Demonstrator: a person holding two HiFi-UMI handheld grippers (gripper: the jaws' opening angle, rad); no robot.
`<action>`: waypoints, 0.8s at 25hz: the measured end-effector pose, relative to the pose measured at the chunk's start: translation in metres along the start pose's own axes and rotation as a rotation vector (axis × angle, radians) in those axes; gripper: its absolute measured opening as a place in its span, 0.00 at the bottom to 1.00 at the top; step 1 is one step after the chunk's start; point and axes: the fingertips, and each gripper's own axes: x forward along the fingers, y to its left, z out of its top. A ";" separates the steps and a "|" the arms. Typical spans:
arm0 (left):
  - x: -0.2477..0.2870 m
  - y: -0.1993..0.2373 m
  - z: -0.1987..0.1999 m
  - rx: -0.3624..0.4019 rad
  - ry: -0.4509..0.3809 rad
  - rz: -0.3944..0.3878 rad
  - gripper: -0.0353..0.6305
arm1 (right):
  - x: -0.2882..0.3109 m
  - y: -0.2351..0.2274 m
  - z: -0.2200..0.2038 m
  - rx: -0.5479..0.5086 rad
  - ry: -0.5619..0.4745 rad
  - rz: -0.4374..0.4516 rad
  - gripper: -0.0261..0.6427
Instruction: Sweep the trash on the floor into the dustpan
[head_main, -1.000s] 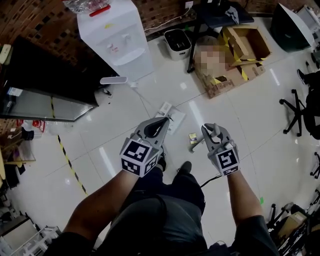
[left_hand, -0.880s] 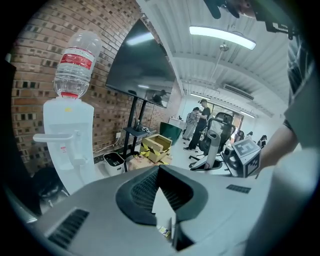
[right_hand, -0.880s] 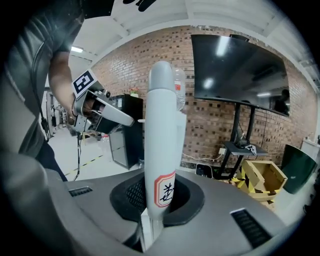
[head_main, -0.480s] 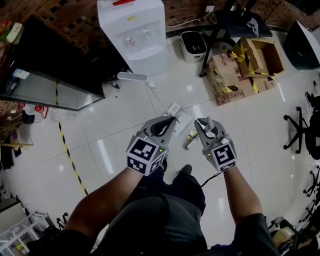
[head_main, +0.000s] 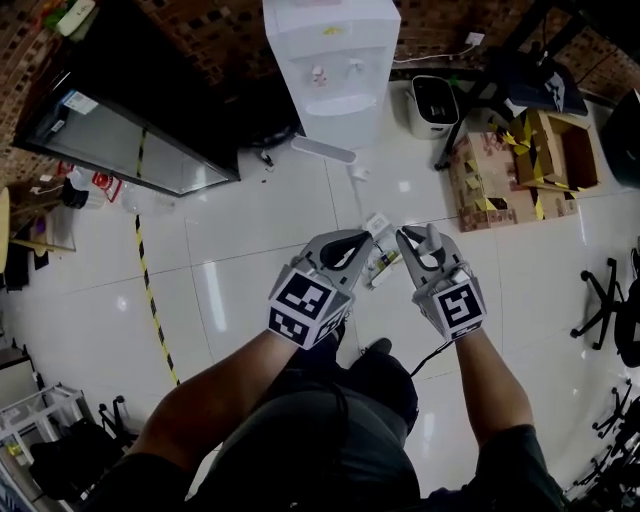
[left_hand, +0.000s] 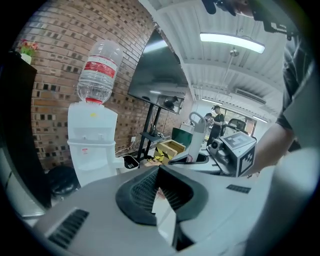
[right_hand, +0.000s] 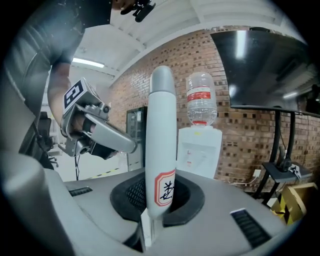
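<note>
My right gripper (head_main: 414, 240) is shut on an upright white-grey handle (right_hand: 161, 145) with a red-bordered label, and its rounded top shows in the head view (head_main: 431, 238). My left gripper (head_main: 360, 238) is level with it on the left, jaws shut tip to tip (left_hand: 161, 182), and I see nothing between them. On the white tiled floor (head_main: 250, 290) below and between the two grippers lie small pieces of trash (head_main: 382, 263) and a white scrap of paper (head_main: 376, 224). I cannot make out a dustpan or the handle's lower end.
A white water dispenser (head_main: 332, 62) stands ahead by the brick wall, a white flat piece (head_main: 322, 150) at its foot. A black screen on a stand (head_main: 120, 120) is at the left. A white appliance (head_main: 435, 105) and taped cardboard boxes (head_main: 520, 165) are at the right. Yellow-black tape (head_main: 152, 300) crosses the floor.
The dispenser and boxes have slid right and nearer in the head view. Both grippers are further up the picture and closer together, over the trash. Their grip has not changed.
</note>
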 end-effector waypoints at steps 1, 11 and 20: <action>-0.003 0.002 0.000 0.001 -0.002 0.005 0.07 | 0.001 0.002 0.004 -0.005 -0.005 0.006 0.09; -0.006 -0.012 0.012 0.012 -0.014 -0.024 0.07 | -0.036 0.003 0.028 0.023 -0.036 -0.018 0.09; -0.010 -0.036 0.015 0.018 -0.016 -0.053 0.07 | -0.080 0.007 0.046 0.039 -0.053 -0.078 0.09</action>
